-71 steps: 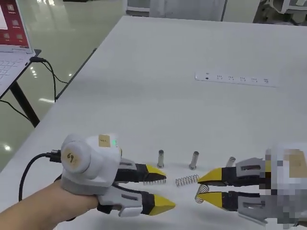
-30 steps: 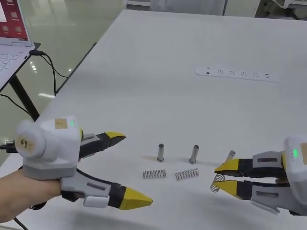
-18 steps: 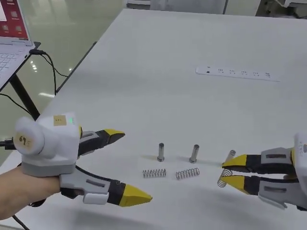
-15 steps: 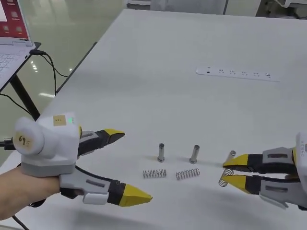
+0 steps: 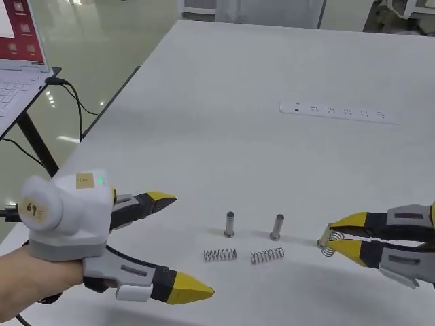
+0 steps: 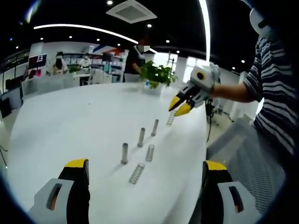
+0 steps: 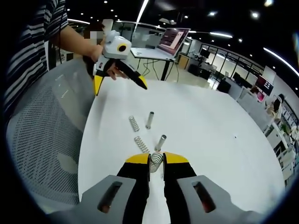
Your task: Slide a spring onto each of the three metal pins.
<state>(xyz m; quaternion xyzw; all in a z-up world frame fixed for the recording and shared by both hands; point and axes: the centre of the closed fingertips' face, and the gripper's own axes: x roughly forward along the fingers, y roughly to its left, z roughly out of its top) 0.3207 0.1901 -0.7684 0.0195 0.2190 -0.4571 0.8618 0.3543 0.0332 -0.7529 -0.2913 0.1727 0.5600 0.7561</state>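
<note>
While the left gripper [image 5: 192, 244] gapes, right gripper [image 5: 334, 237] pinches a spring [image 7: 156, 160].

The left gripper [image 5: 187, 246] has a white housing with a small green light and a tan sticker, grey and black jaws, and bright yellow tips; the right gripper [image 5: 331, 239] wears the same grey, black and yellow; the spring [image 5: 327, 246] in its tips, the two loose springs [image 5: 219, 255] and the pins [image 5: 230, 224] are all silvery grey metal. The table [image 5: 238, 136] is plain white, as is the power strip [image 5: 340, 112]; the laptop [image 5: 17, 41] shows a red screen over pale keys, with a black cable [image 5: 71, 102] beside it; the person's sleeve [image 6: 275, 93] is striped dark and white.
</note>
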